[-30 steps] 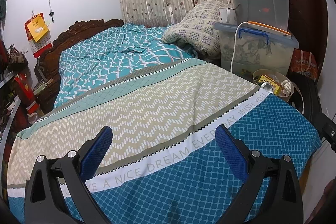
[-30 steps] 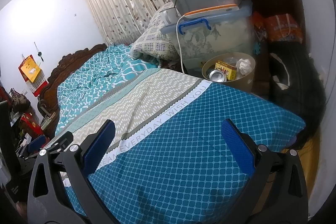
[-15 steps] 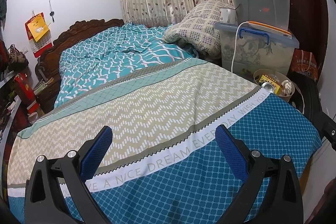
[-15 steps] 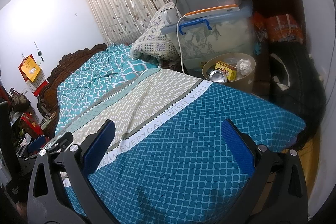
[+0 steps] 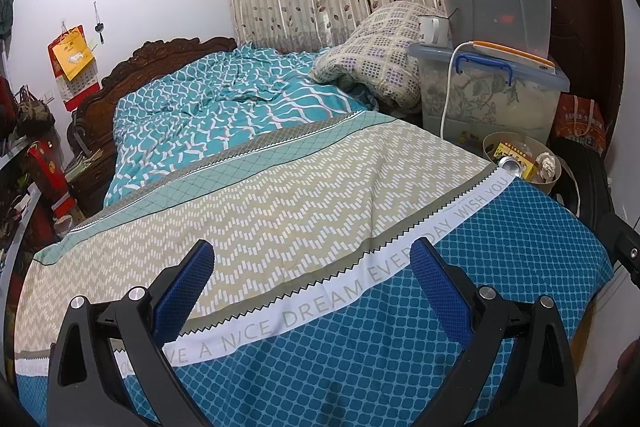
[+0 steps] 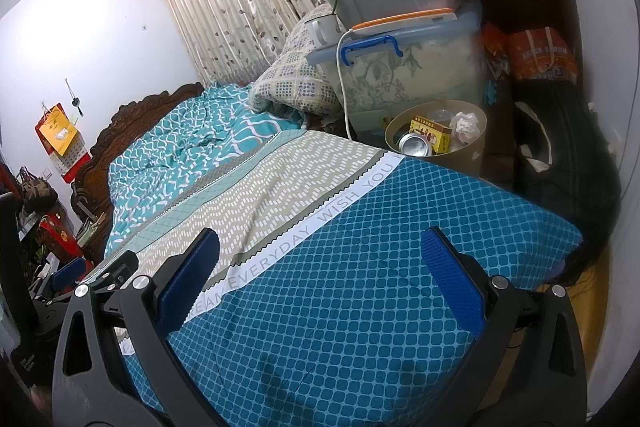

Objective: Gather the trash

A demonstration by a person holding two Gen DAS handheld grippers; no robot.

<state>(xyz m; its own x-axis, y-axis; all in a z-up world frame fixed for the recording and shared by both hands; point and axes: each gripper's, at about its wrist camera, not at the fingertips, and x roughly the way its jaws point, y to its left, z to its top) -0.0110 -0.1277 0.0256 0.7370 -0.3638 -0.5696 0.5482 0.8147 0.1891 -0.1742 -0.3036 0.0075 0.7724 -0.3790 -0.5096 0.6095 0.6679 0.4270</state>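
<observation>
Trash is seen gathered in the round bin (image 6: 472, 147) beside the far right corner of the bed (image 6: 360, 287): a silver can (image 6: 414, 145), a yellow carton (image 6: 434, 135) and a wad of crumpled paper (image 6: 466, 127). None is seen on the bed cover.

Nearest, the left gripper (image 5: 312, 279) is held above the bedspread with its blue fingers (image 5: 186, 283) spread wide and nothing between them. The right gripper (image 6: 320, 267) is held likewise, wide open and empty, over the blue part of the cover. Compared with the pictures of a second ago, nothing is found to have moved: both grippers and the bin's contents are placed as before. This stillness is judged to mean that the collecting is finished, or paused, with no piece in hand.

Farther off, a rolled quilt (image 5: 372, 67) is laid at the far right of the bed, and beyond the bin two clear storage boxes (image 6: 408, 67) are stacked, with a white mug (image 6: 322, 27) and a white cable (image 6: 342, 83) on the lower one. A dark bag (image 6: 568, 155) is crowded in at the right, so any reach to the bin is judged to be tight.
</observation>
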